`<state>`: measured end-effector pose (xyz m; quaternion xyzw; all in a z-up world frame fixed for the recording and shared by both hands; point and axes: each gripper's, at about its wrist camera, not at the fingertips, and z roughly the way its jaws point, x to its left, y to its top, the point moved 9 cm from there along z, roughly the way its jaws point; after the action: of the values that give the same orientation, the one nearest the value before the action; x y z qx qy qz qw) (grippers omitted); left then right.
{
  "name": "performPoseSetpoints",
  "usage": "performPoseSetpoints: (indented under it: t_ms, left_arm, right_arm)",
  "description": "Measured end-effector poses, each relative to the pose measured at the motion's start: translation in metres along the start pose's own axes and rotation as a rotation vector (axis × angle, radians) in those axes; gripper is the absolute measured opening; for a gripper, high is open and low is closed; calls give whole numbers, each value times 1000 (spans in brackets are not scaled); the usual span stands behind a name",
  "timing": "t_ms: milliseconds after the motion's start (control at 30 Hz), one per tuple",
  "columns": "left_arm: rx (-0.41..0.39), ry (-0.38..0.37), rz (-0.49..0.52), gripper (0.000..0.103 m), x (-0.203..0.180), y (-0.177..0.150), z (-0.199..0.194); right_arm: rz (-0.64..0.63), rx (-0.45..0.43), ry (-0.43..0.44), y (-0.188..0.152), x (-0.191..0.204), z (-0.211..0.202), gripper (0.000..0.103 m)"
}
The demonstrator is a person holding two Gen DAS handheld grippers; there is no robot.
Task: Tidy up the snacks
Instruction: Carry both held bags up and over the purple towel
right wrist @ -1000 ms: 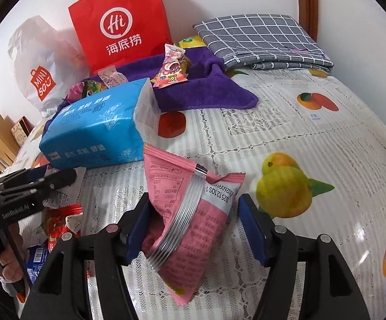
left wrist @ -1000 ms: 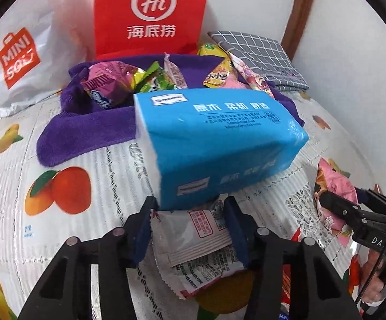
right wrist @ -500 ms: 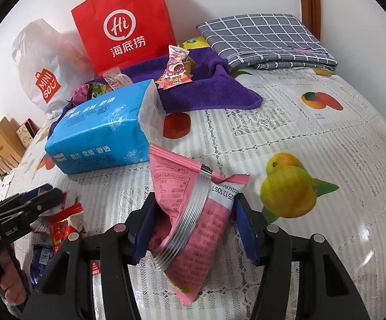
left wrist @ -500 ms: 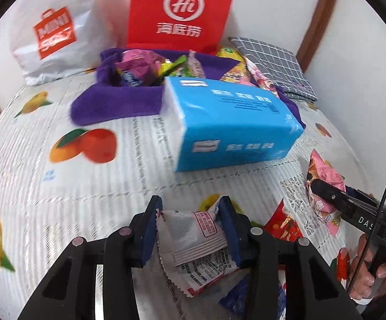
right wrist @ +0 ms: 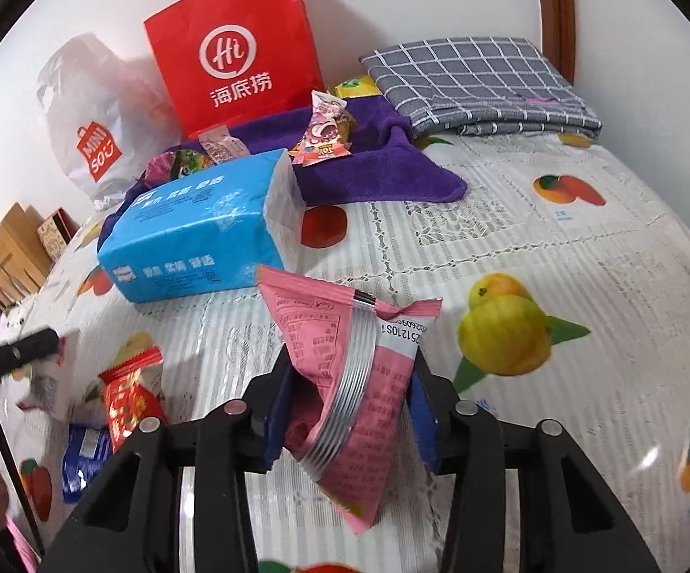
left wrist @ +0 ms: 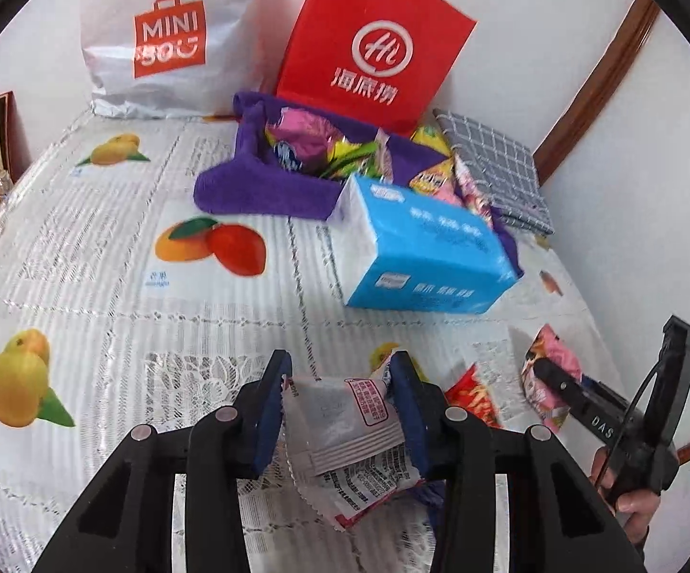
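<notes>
Two bags (left wrist: 168, 43), one tissue pack (left wrist: 421, 248)

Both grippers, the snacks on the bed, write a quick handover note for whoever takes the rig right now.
Left gripper: shut on the silver sachet.
Right gripper: jaws just closed, shut on the pink packet.
Done: several snacks already sit on the purple towel, behind the blue tissue pack.
Left: place both held packs; the red packet and blue packet lie loose on the bedspread.

Your views bright and evenly lit, fisheye-bent with black corners, slight blur on the blue tissue pack (left wrist: 421, 248).
</notes>
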<state>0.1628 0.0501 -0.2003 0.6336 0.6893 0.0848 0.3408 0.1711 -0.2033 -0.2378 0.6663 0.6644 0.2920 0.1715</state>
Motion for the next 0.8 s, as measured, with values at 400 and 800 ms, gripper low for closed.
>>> performPoseSetpoints:
  t_ms: [400, 800]
  left_arm:
    - [-80, -11, 25, 41, -25, 39, -35]
    - [-94, -17, 33, 41, -42, 78, -36]
  right_arm:
    - [-44, -74, 53, 34, 21, -46, 37]
    - [-103, -146, 10, 90, 31, -80, 37]
